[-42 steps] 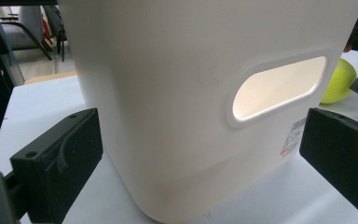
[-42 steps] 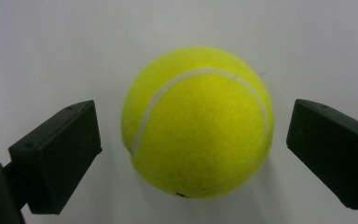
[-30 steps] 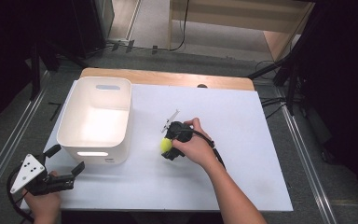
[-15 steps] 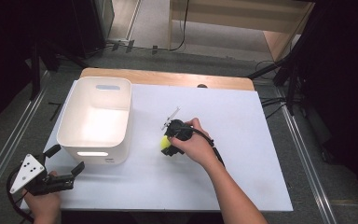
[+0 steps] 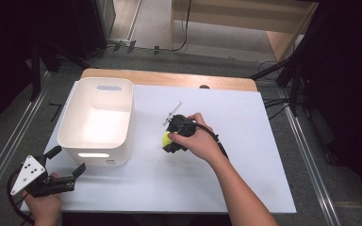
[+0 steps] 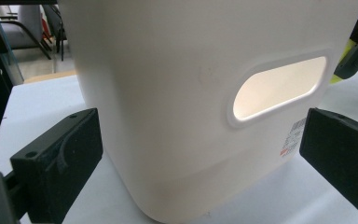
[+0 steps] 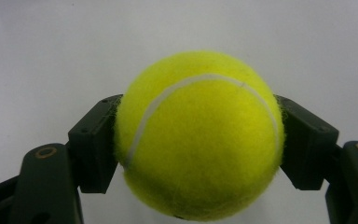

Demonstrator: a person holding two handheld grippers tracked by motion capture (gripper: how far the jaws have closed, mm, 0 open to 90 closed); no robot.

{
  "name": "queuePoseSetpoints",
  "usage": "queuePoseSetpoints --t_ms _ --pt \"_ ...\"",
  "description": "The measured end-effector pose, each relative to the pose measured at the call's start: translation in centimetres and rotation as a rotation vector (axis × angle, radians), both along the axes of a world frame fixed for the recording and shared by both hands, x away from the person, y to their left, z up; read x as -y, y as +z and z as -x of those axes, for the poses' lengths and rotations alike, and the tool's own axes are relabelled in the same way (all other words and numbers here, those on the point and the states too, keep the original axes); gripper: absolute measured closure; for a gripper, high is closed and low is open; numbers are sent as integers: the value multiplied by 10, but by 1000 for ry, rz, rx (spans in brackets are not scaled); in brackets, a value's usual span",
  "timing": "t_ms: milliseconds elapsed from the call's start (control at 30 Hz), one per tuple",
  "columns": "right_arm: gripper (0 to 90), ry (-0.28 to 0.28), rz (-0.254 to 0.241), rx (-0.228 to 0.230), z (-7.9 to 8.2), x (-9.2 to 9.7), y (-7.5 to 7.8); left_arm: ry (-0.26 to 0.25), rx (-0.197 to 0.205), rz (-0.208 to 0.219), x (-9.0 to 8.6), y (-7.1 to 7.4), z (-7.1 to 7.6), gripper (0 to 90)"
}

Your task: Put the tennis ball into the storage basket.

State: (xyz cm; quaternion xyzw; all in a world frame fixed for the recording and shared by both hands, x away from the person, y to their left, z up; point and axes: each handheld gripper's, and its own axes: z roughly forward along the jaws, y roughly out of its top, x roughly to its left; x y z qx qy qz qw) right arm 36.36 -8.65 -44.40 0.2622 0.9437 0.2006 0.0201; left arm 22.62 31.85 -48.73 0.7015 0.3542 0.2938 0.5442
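White sheeting covers the bench point(image 5: 226, 188), and near its middle the right claw point(image 5: 168, 140) is clamped on a yellow tennis ball point(image 7: 198, 135), its jaws having just closed so both pads press the ball's sides, down at the sheet. Just left of that stands a white bin point(image 5: 96, 120), upright, with a slot handle point(image 6: 279, 86) in its near wall. Further out, at the near left corner, the left claw point(image 5: 65, 165) rests with jaws spread wide and nothing held, facing the bin.
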Motion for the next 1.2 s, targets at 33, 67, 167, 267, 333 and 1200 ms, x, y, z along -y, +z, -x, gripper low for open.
queuePoseSetpoints --t_ms 33,67,167,267,333,1200 --pt "236 11 7 -2 -1 -1 2 0 -1 0 0 0 0 0" --pt "236 15 11 -6 -1 -1 4 0 0 0 0 0 0 0" --pt "236 26 7 -8 -3 -2 10 0 0 1 0 0 0 0" --pt "236 40 18 2 -3 -5 16 0 0 1 0 0 0 0" --pt "236 42 13 1 -3 -7 19 0 0 1 0 0 0 0" --pt "237 99 -1 7 -6 -16 46 0 -1 -1 0 0 0 0"
